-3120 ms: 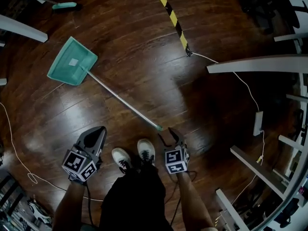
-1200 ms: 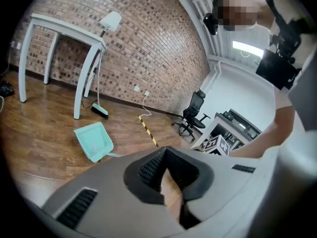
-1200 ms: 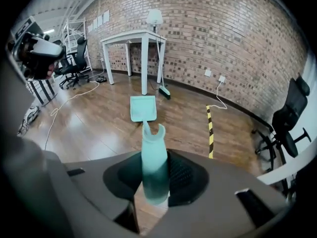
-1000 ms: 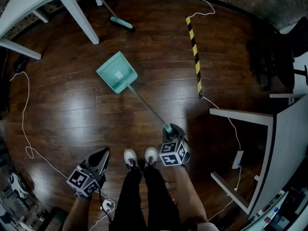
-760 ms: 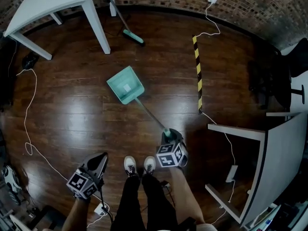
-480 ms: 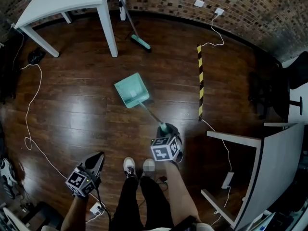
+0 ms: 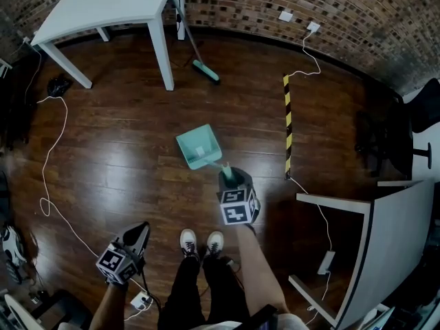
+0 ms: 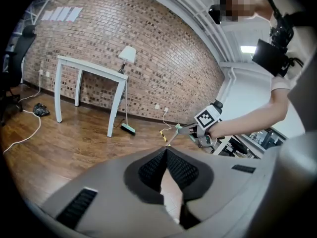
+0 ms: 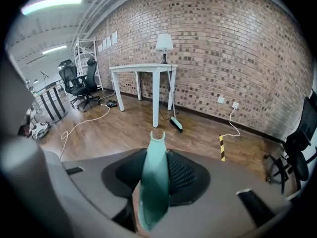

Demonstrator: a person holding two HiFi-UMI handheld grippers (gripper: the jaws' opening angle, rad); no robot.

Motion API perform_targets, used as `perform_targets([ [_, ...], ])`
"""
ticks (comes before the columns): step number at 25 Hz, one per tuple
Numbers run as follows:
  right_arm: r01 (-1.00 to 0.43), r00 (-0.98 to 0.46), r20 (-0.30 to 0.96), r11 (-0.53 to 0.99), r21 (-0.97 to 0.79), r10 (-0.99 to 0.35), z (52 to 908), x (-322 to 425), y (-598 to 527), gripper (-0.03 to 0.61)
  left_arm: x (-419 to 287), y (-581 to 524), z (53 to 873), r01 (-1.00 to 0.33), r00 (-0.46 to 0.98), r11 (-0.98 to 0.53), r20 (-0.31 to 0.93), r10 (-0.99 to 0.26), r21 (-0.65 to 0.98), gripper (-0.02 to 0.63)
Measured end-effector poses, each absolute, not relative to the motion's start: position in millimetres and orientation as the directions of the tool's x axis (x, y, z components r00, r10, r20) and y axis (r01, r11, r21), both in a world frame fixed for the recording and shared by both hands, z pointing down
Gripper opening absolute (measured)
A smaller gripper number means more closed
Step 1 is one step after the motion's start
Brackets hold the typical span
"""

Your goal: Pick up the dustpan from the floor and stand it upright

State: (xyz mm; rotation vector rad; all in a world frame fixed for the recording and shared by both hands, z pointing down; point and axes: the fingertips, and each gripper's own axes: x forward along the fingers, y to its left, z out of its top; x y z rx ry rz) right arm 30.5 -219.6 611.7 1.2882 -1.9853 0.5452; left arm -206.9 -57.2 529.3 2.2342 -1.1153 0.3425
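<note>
The one teal dustpan (image 7: 199, 146) has its pan low over the dark wooden floor (image 7: 124, 157), in the open space between the person's feet and the nearer white table; whether the pan's edge rests on the boards cannot be told. Its single long handle rises steeply from the pan to the right gripper (image 7: 232, 181). There the handle's teal end (image 9: 154, 182) stands between the two jaws, which are opening, with both pads against its sides. The left gripper (image 7: 141, 229) hangs apart from it at the person's left, its jaws pressed together at the tips with nothing between them. Two white shoes (image 7: 187, 241) show below, between the two grippers. Beyond the pan lies one strip of yellow-and-black tape (image 7: 287, 126) on the floor, just to its right. One teal-headed broom (image 7: 203, 70) leans beside the leg of the white table (image 7: 103, 2), which bears one lamp (image 9: 164, 42). A second white table (image 7: 395, 212) stands at the right. Two white sockets (image 7: 285, 16) sit on the brick wall (image 7: 357, 19), and a white cable (image 7: 47, 150) loops over the floor at the left.
</note>
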Motion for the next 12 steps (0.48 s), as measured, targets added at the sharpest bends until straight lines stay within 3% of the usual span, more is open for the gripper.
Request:
perform_targets([
  [12,-0.886,-0.36,0.702,0.461,-0.051,-0.614,594,14,-226,0.156,-217,-60,523,-0.798,0.598,-0.437,0.461,-0.655,0.414,0.008],
])
